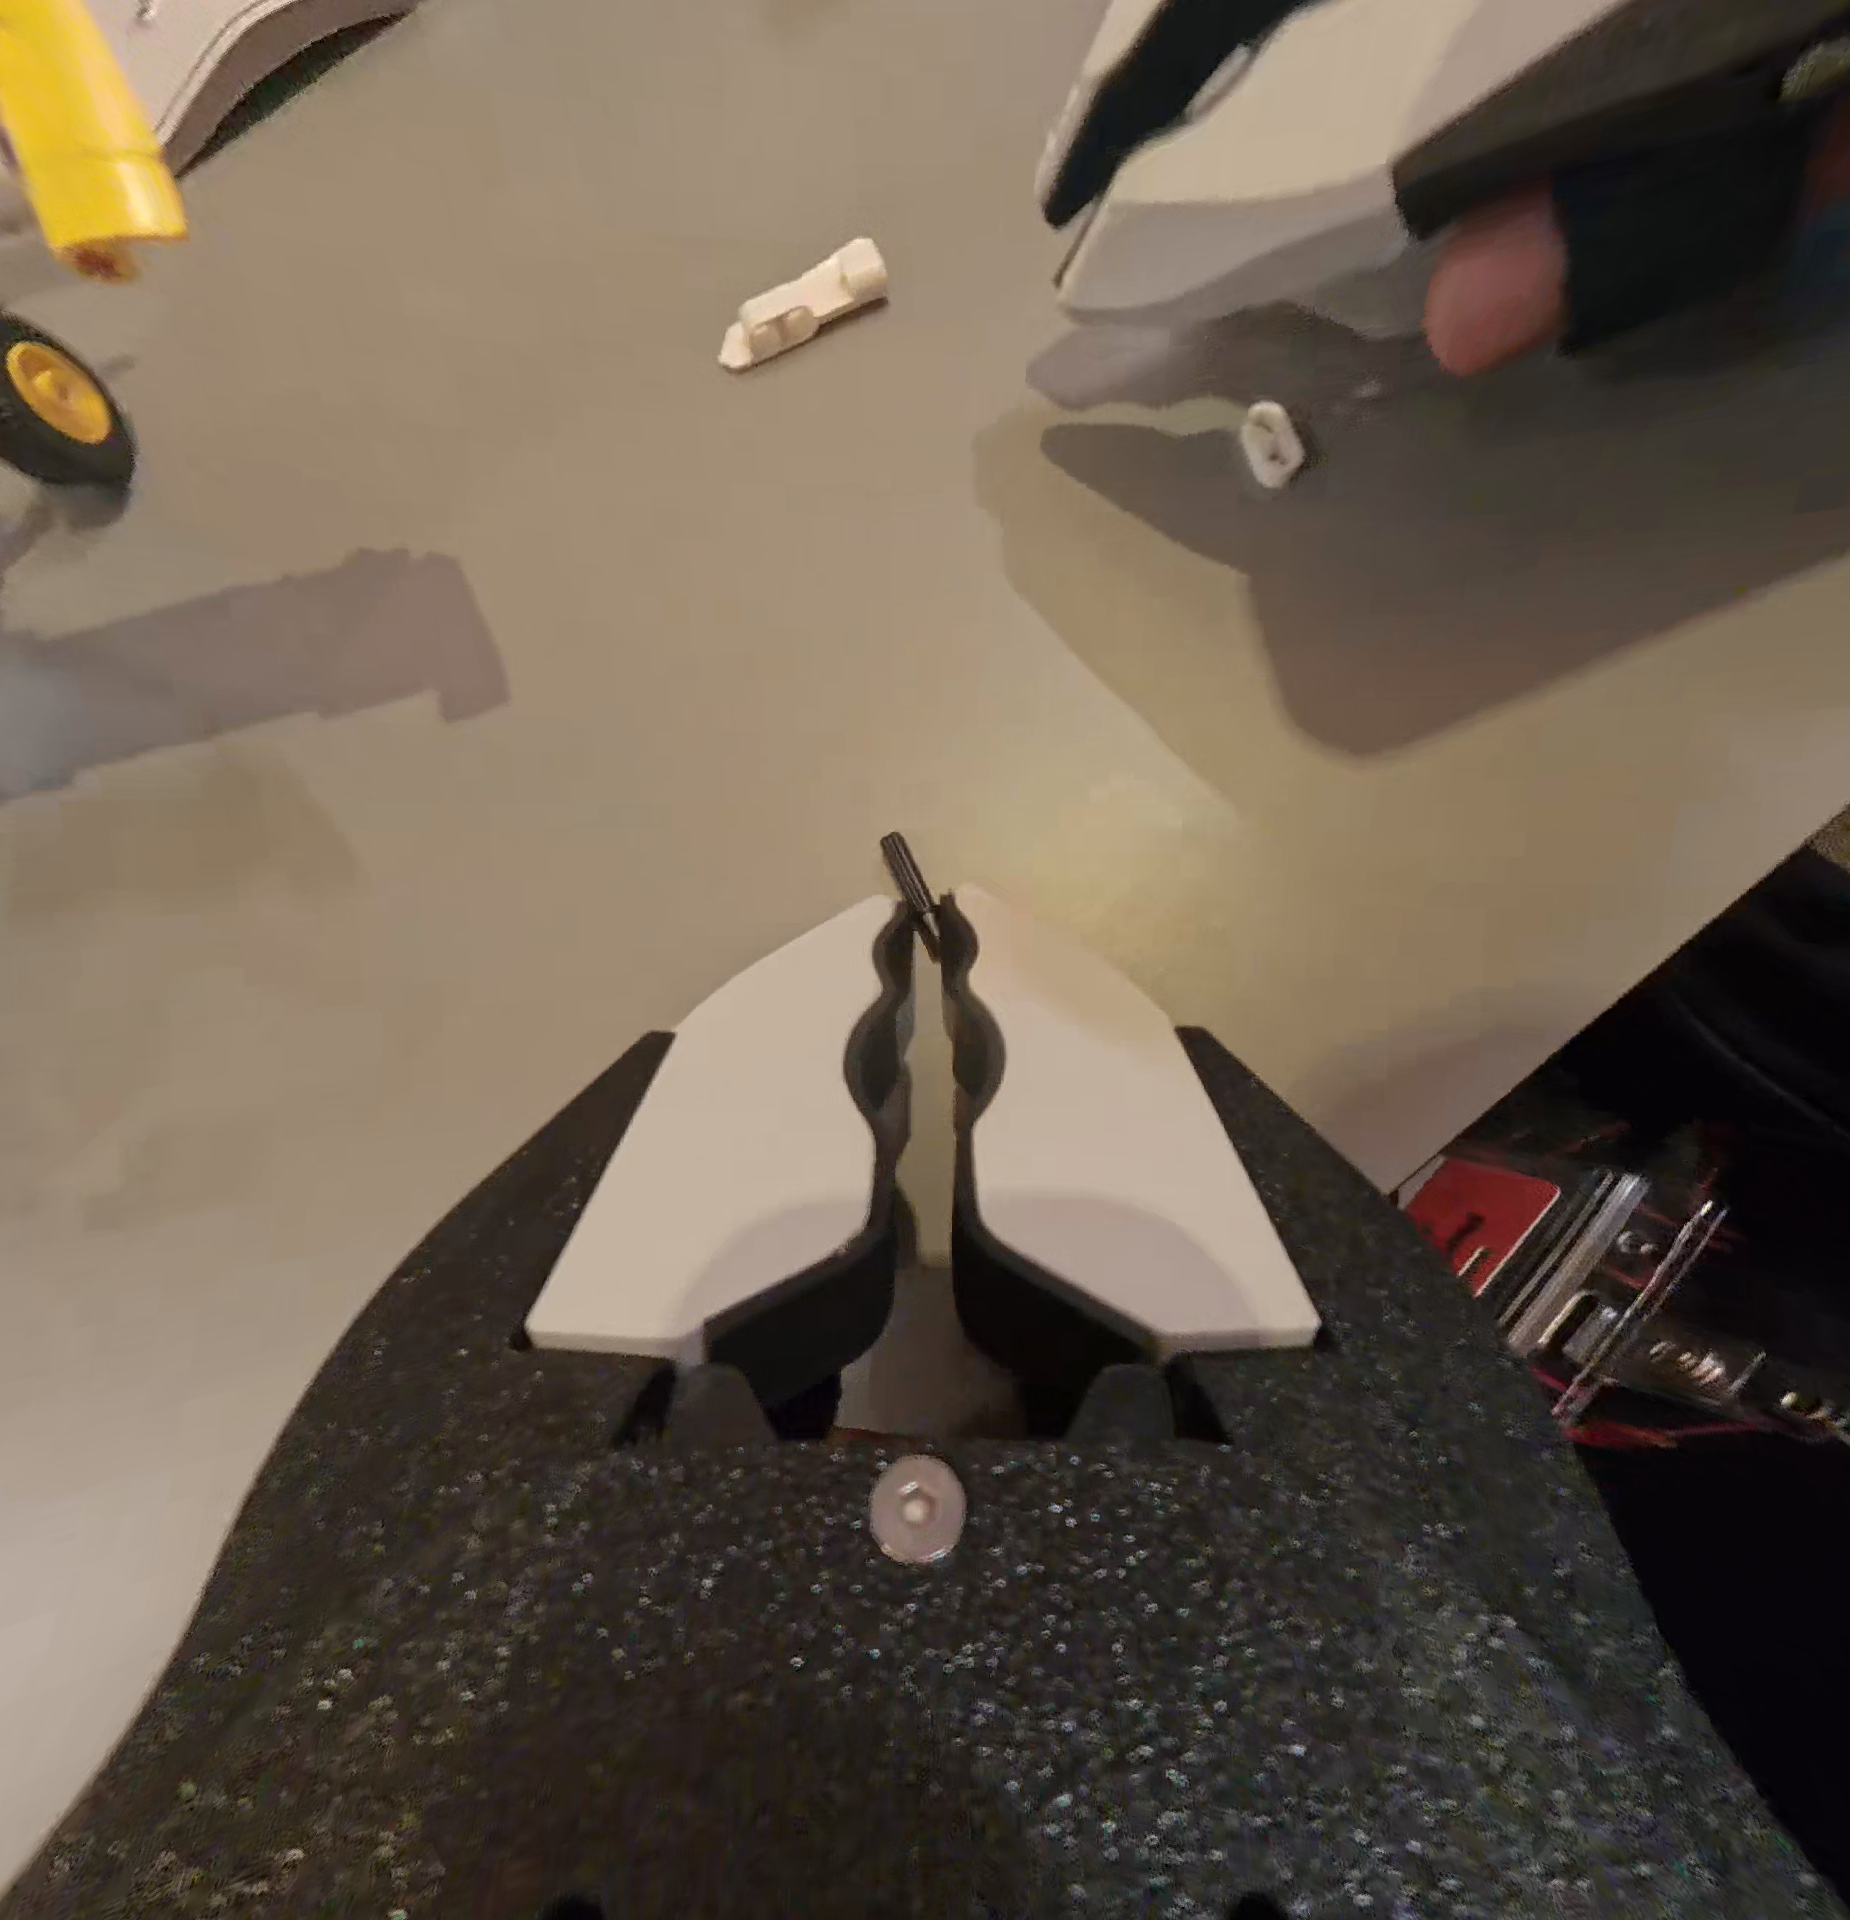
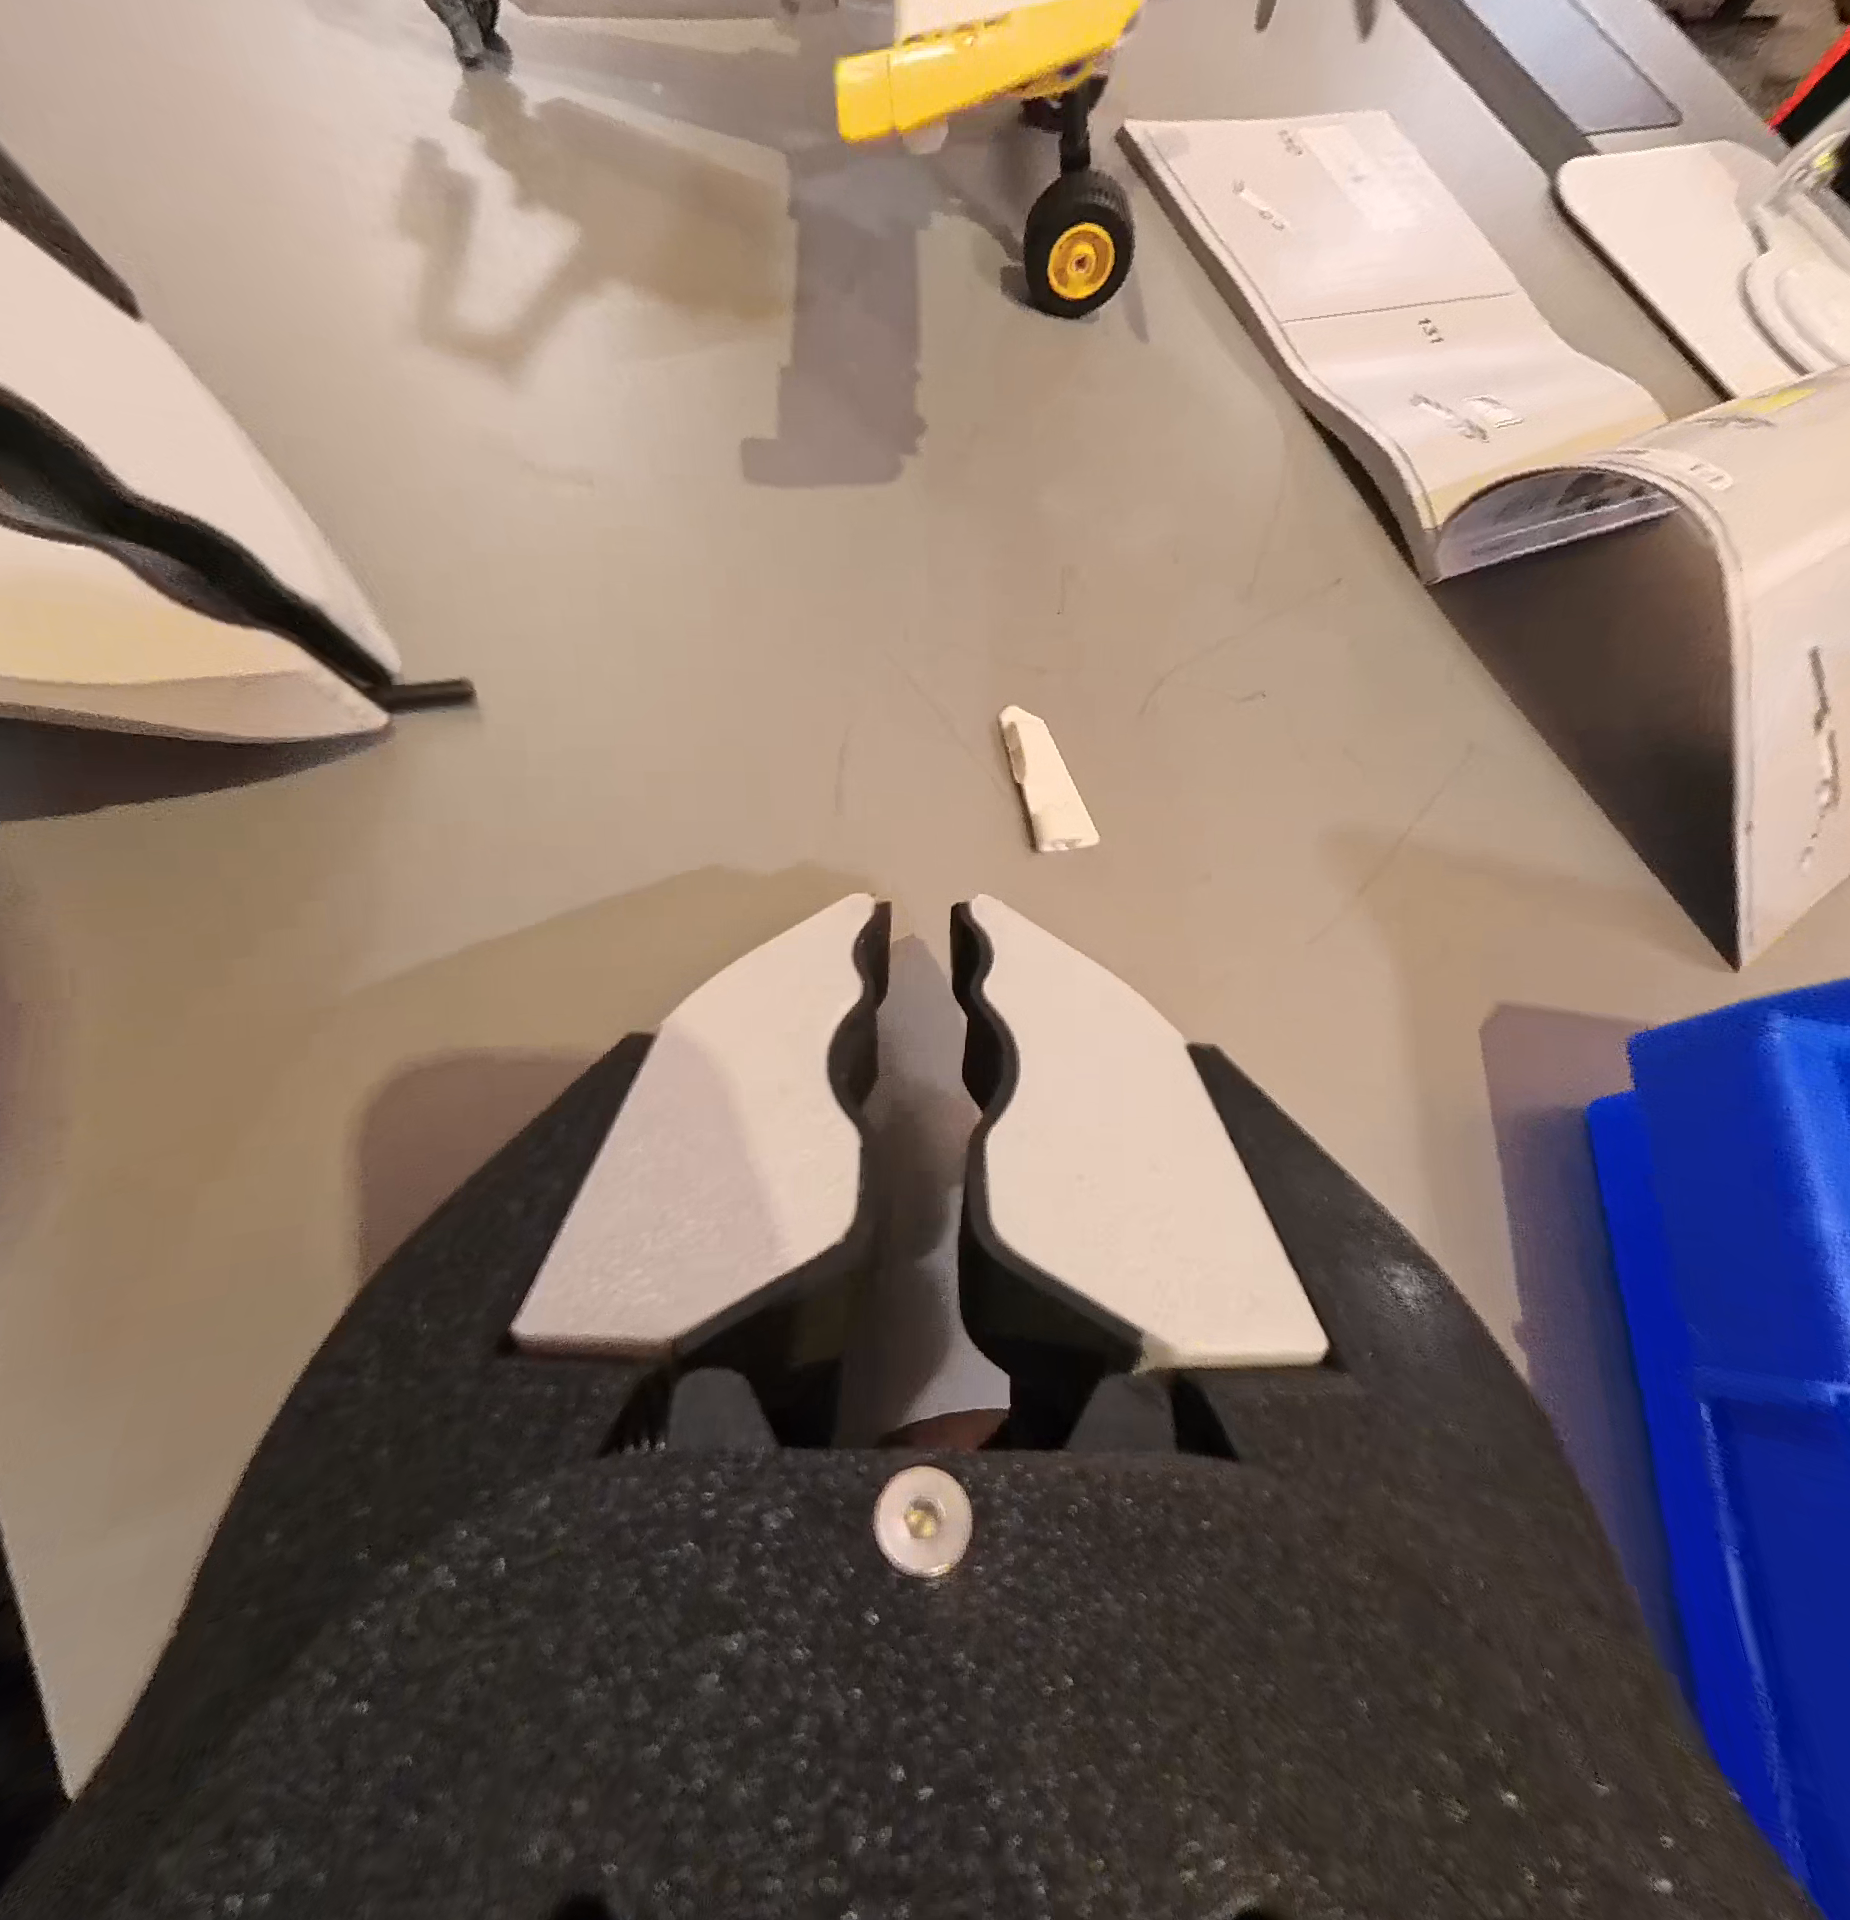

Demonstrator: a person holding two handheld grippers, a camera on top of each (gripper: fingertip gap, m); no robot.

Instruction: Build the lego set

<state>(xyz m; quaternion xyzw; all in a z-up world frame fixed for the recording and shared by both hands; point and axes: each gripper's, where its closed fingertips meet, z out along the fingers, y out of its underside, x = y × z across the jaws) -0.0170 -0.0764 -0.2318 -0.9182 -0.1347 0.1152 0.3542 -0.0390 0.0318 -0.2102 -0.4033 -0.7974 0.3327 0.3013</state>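
Note:
My left gripper point(image 1: 926, 909) is shut on a thin black pin point(image 1: 905, 873) that sticks out past the fingertips, tilted left, above the grey table point(image 1: 588, 779). The right wrist view shows the same: the left gripper point(image 2: 381, 691) at the left edge with the pin point(image 2: 438, 691) poking from its tips. My right gripper point(image 2: 919, 909) has a narrow gap with only table showing between the pads. It hovers just short of a long white plastic piece point(image 2: 1046, 779). In the left wrist view the right gripper point(image 1: 1066, 229) is at the upper right, blurred.
The long white piece point(image 1: 807, 301) and a small white piece point(image 1: 1276, 442) lie on the table. A yellow toy model point(image 2: 983, 62) with a black and yellow wheel point(image 2: 1082, 255) stands at the back. An open booklet point(image 2: 1420, 312) and a blue bin point(image 2: 1752, 1351) are on the right. One gripper's finger ends stand about 12 cm off the other's. The long white plastic piece point(image 2: 1046, 779) is closer to my right gripper, around 5 cm from its tips; the left tips are 15 cm off. It turns up in the left wrist view point(image 1: 791, 280) as well.

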